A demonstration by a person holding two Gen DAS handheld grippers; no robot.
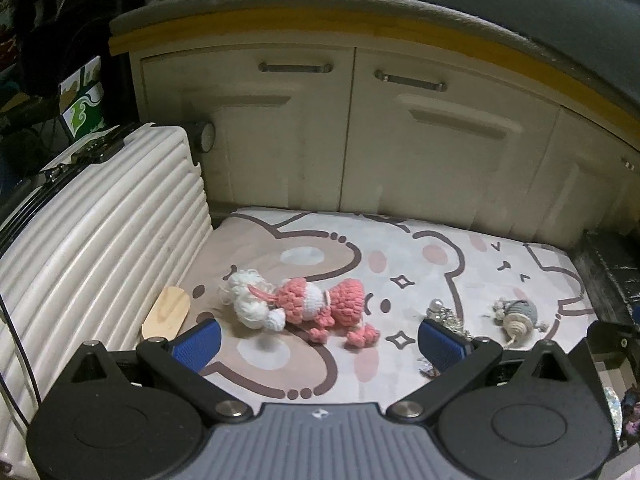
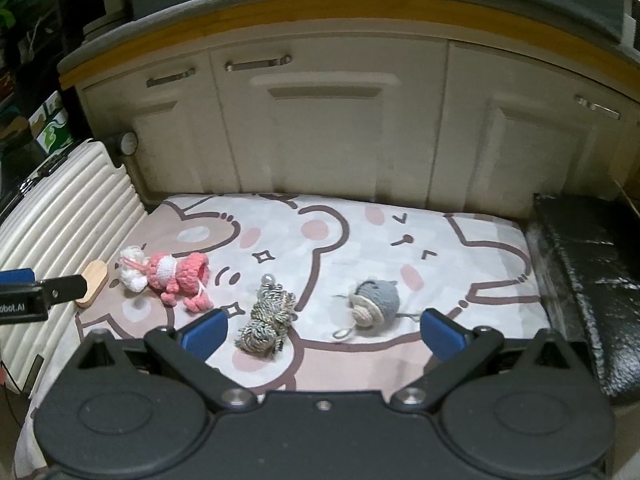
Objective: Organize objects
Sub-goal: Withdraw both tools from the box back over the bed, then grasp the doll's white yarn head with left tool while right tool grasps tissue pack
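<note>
Two claws are seen over a printed cushion, each with its jaws spread wide and nothing held between the ribbed blue pads. The left claw [image 1: 319, 342] is set low, just in front of a crocheted pink and white doll [image 1: 298, 304], which lies on its side on the cushion with its fluffy white head toward a suitcase. The right claw [image 2: 323, 334] is held above the cushion's near edge; a bundle of twisted striped cord [image 2: 267, 320], topped by a pearly bead, lies between its pads in that view, and a grey knitted mouse toy [image 2: 374, 300] with a coiled rope base and a thin looped tail is seen just to the right of the bundle. The three soft things are spaced apart in a rough row across the cushion.

A flat wooden piece [image 1: 167, 312] with rounded ends is found left of the doll, close against the suitcase. The cushion [image 2: 360, 240] is covered in smooth fabric printed with cartoon animal faces in pink, beige and brown outlines. The ribbed white hard-shell suitcase [image 1: 100, 240] is laid along its left side, and a black, crinkled block [image 2: 592, 272] along its right. Cream cabinet doors [image 1: 440, 140] with raised panels and metal bar handles stand behind, under a yellow wooden strip.
</note>
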